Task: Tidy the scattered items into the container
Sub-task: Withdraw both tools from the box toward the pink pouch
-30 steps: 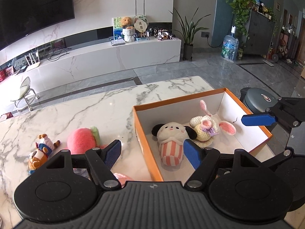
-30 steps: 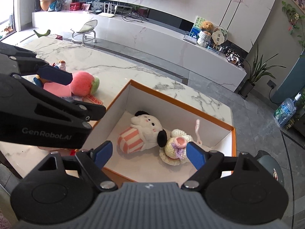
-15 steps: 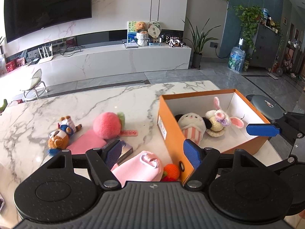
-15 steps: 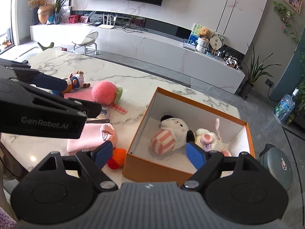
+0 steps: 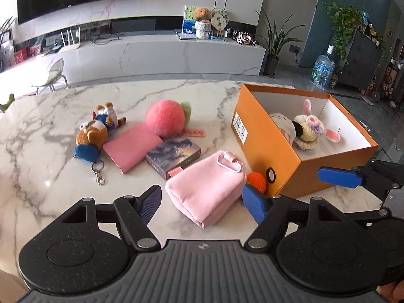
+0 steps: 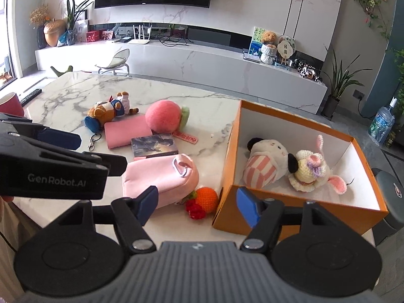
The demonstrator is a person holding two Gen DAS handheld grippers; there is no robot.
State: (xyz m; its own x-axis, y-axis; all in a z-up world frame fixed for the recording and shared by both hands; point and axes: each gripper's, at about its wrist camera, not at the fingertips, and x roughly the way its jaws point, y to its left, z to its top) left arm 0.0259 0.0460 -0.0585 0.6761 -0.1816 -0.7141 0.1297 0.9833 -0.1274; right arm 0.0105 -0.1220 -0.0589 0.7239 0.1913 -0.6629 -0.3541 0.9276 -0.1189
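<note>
Your left claw (image 5: 202, 202) is wide open and holds nothing; it hangs over the near part of the marble worktop (image 5: 50, 181), and the pink pouch (image 5: 205, 185) lies just in front, between its two fingers. Your right claw (image 6: 195, 203) is also wide open and empty, near the front edge of the worktop, with one finger before the pouch and the other before the near wall of the orange box (image 6: 231, 166). The box stands at the right end of the worktop, its right side close to the worktop's edge, and its top is open. Inside it you have two soft toys touching each other: one white dog plush (image 6: 267, 161) with a pink striped body and one crocheted bunny (image 6: 313, 174). Outside the box I count seven loose items. One small orange crocheted fruit (image 6: 207, 198) sits between the pouch and the box wall, touching or almost touching both. One card box with dark picture (image 5: 174, 156) lies just behind the pouch, beside one flat pink wallet (image 5: 131, 149). One pink peach plush (image 5: 165, 118) with its pink tag sits behind them, and one bear keychain (image 5: 97, 131) lies to the left, touching the wallet. The far and left parts of the worktop are bare marble; one red cup (image 6: 10, 103) and one remote (image 6: 30, 96) stand at the far left edge
</note>
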